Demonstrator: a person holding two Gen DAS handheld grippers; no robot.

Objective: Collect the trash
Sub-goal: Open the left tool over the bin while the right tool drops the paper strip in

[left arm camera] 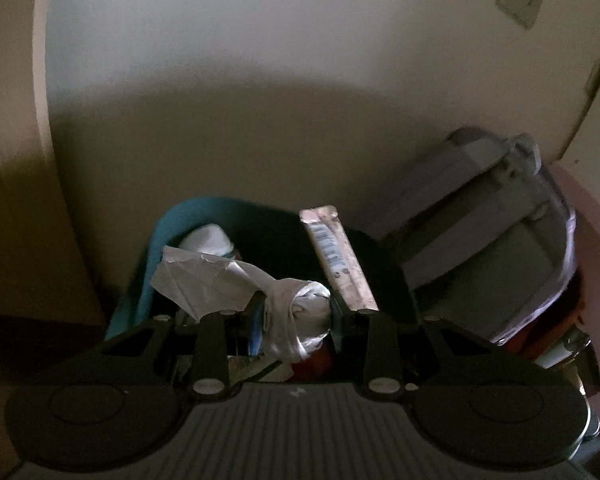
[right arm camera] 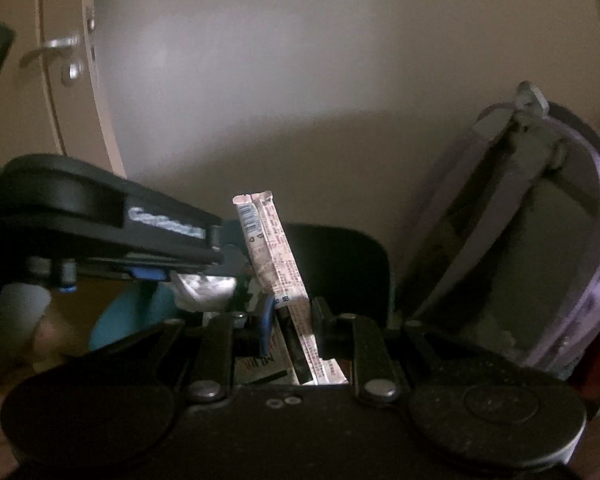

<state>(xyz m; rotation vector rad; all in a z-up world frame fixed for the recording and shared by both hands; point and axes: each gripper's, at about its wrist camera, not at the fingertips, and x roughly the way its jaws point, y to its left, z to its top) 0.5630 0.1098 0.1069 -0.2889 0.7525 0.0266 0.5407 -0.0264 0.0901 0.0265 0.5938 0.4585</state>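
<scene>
My left gripper is shut on a crumpled white tissue, and a flat sheet of torn white paper trails off it to the left. It hangs over a teal bin with a dark inside. My right gripper is shut on a long pale snack wrapper that stands nearly upright. The same wrapper shows to the right of the tissue in the left wrist view. In the right wrist view the left gripper reaches in from the left, with the tissue at its tip.
A lilac and grey bin lid leans open against the wall at the right, also the lid in the right wrist view. More white rubbish lies in the bin. A door with a metal handle is at the far left. The scene is dim.
</scene>
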